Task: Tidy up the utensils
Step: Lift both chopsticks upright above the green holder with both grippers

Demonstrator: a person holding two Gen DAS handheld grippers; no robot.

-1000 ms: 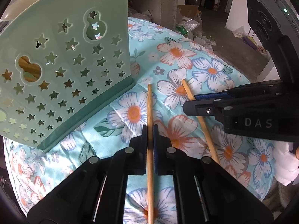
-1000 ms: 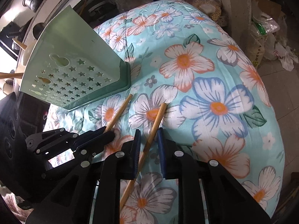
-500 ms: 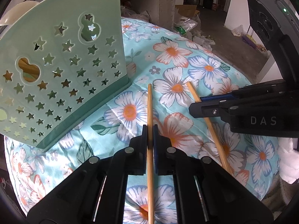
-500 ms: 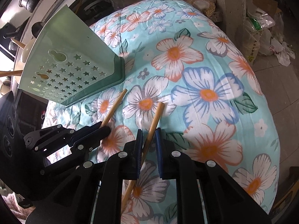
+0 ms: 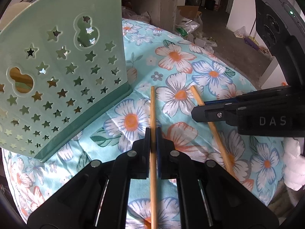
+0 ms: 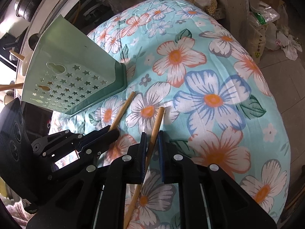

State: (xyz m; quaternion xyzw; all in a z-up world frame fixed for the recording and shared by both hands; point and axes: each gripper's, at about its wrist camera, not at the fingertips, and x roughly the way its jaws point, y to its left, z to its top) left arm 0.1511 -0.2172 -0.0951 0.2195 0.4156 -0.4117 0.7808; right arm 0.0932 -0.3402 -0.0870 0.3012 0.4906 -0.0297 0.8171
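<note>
Two wooden chopsticks are over the floral cloth. My left gripper [image 5: 153, 133] is shut on one chopstick [image 5: 152, 110], which points forward toward the green star-holed utensil holder [image 5: 63, 76]. My right gripper [image 6: 152, 137] has closed around the other chopstick [image 6: 157, 122], which sits slanted between the pads. In the left wrist view the right gripper [image 5: 198, 110] and its chopstick [image 5: 198, 99] lie to the right. In the right wrist view the left gripper [image 6: 112, 133] with its chopstick [image 6: 124, 110] is at the left, below the holder [image 6: 76, 72].
The floral cloth [image 6: 209, 99] covers a rounded surface that drops off at the right to a floor with bags and boxes [image 6: 266, 19]. Wooden handles [image 6: 11, 85] stick out of the holder's top at the far left.
My right gripper's jaws have narrowed onto the chopstick. Both views have drawn back a little from the cloth, so both chopsticks look slightly raised.
</note>
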